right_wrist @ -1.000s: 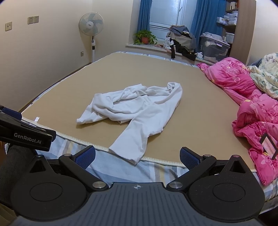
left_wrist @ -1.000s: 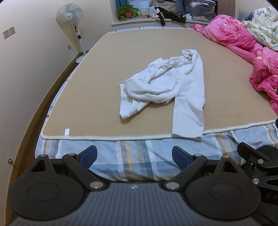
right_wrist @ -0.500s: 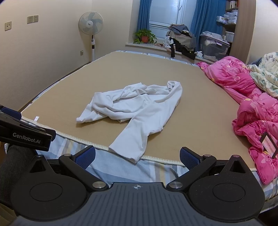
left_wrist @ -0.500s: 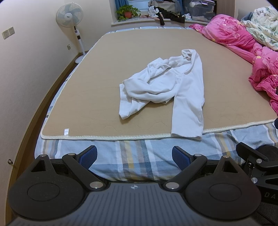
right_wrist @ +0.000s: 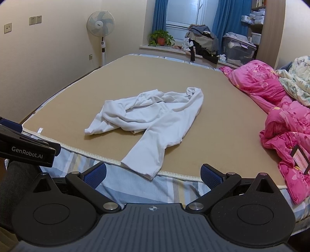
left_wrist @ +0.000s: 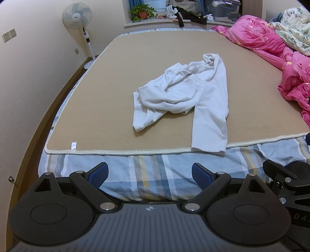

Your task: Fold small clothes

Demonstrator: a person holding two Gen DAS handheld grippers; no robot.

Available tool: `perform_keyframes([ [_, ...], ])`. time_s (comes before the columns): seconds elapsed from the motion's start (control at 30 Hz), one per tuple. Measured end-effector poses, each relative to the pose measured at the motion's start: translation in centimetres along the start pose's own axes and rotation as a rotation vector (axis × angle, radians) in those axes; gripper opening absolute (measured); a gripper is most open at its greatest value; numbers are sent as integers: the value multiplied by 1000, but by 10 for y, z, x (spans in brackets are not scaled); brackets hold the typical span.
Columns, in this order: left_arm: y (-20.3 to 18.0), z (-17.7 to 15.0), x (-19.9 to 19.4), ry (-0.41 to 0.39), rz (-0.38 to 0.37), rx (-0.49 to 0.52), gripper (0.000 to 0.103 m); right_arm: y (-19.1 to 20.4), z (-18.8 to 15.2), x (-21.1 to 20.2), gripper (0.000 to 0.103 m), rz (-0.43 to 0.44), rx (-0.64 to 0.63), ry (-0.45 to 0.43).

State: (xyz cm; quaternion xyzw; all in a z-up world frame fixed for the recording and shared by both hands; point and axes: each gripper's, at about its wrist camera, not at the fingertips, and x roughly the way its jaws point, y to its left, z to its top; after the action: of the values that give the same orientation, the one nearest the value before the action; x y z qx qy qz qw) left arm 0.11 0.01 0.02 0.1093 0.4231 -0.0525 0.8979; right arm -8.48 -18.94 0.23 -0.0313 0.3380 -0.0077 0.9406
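So the bed (left_wrist: 87,170) pretty much fills both views, with a striped sheet (left_wrist: 155,174) showing along the near edge and a tan mat (left_wrist: 155,48) laid over most of the top. There's a pink duvet (right_wrist: 257,85) bunched up along the right side of the bed, with a floral quilt (right_wrist: 296,81) heaped behind it. The white garment (left_wrist: 186,97) sits roughly mid-mat, all crumpled, not folded at all: the upper part is twisted into a wad, one leg or sleeve (honestly can't tell which) runs straight toward the near edge and its cuff hangs just over the mat's trim onto the sheet, and another piece flops out to the left. Back by the wall there's a standing fan (right_wrist: 100,25), and on the window ledge a clothes pile (right_wrist: 201,40), a storage bin (right_wrist: 238,50) and a potted plant (right_wrist: 160,37), with blue curtains (right_wrist: 159,15) either side of the window. Left gripper (left_wrist: 150,174) hangs over the sheet at the near edge, jaws spread wide with nothing between them, well short of the garment. Right gripper (right_wrist: 153,175) is the same deal, jaws wide apart and empty, just short of that hanging cuff. The two grippers are side by side, each poking into the other's view.
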Motion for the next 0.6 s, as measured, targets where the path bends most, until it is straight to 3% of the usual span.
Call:
perform_keyframes([
  [0.6,-2,2,16,42,1,2,95,-3,1,13,102,7,15,41],
])
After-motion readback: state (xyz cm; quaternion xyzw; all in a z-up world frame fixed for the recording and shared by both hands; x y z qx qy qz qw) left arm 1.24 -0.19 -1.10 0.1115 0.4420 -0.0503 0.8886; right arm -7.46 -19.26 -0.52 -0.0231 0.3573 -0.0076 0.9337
